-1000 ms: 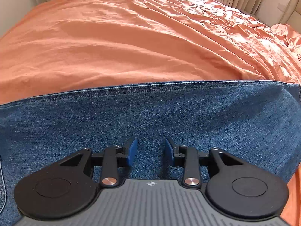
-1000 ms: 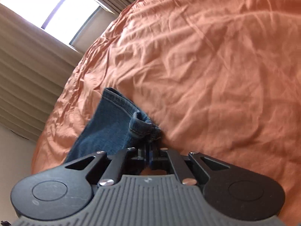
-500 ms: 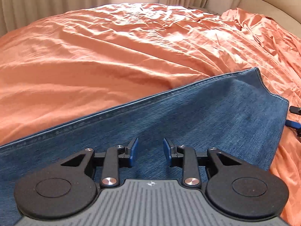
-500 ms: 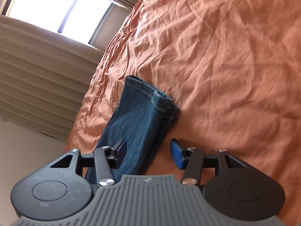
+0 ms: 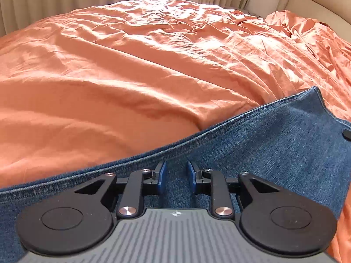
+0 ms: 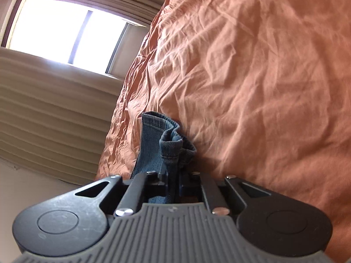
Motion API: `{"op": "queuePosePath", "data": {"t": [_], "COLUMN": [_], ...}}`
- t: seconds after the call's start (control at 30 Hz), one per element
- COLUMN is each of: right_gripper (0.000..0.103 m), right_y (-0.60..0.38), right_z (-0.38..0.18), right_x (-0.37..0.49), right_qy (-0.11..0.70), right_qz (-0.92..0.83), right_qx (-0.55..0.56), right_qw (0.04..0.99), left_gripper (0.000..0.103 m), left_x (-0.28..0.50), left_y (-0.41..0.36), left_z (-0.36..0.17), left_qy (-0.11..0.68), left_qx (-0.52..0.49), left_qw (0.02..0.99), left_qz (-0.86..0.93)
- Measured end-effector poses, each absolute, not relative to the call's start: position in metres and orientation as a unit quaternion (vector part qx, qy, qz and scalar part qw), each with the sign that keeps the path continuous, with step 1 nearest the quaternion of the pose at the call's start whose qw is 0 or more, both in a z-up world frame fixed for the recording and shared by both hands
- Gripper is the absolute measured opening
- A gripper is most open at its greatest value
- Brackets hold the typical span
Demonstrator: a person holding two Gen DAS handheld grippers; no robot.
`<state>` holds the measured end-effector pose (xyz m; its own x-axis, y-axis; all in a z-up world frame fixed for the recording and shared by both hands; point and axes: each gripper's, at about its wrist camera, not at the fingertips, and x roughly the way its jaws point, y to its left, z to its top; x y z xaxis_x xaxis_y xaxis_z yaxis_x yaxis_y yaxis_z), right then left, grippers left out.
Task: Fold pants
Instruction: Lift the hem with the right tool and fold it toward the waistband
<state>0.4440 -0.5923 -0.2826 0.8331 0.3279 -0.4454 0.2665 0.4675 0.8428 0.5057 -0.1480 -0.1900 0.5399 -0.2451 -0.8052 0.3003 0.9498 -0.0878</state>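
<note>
Blue jeans [image 5: 274, 142] lie flat on an orange bed sheet [image 5: 131, 76], their stitched side seam running diagonally up to a hem corner at the right. My left gripper [image 5: 175, 175] hovers low over the denim just inside that seam. Its jaws are closing, with flat denim in the gap and the blue pads [image 5: 161, 176] not pressing on it. In the right wrist view my right gripper [image 6: 175, 179] is shut on the jeans' leg hem [image 6: 169, 140], which bunches up between the fingers. A dark bit of gripper [image 5: 346, 134] shows at the hem's right edge.
The rumpled orange sheet [image 6: 263, 76] covers the whole bed. Beige curtains [image 5: 54, 0] hang behind the bed, and a bright window [image 6: 65, 32] sits above pleated curtains. A cream padded headboard [image 5: 307, 2] stands at the far right.
My left gripper slid along the jeans toward the seam, and its jaws narrowed. My right gripper opened off the hem, then shut on it again, bunching the cuff.
</note>
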Motion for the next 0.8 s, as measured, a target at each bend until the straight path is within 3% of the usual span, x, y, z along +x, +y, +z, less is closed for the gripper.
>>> {"op": "queuePosePath", "data": {"t": [0.3,0.53,0.63,0.67,0.8], "right_gripper": [0.003,0.003,0.003,0.003,0.003], "right_y": [-0.567,-0.517,-0.482,-0.468,-0.417], "right_z": [-0.205,-0.124,-0.093,-0.082,-0.05], "right_x": [0.452,0.448,0.444,0.442,0.433], "right_qy": [0.285,0.271,0.262,0.258,0.245], "right_qz": [0.026,0.051,0.067,0.073,0.094], "right_qx": [0.429,0.338,0.298,0.284,0.249], "right_qw": [0.857,0.9,0.916,0.92,0.932], "left_gripper": [0.026,0.026,0.023,0.016,0.02], "left_x": [0.505,0.422,0.384,0.371,0.335], "left_y": [-0.165,-0.159,-0.155,-0.154,-0.15], "left_z": [-0.185,-0.174,-0.173,-0.171,-0.167], "left_qy": [0.462,0.468,0.477,0.477,0.49], "left_qx": [0.064,0.049,0.02,0.012,-0.002], "left_qw": [0.873,0.857,0.849,0.847,0.826], "left_qz": [-0.142,-0.209,-0.228,-0.235,-0.279]}}
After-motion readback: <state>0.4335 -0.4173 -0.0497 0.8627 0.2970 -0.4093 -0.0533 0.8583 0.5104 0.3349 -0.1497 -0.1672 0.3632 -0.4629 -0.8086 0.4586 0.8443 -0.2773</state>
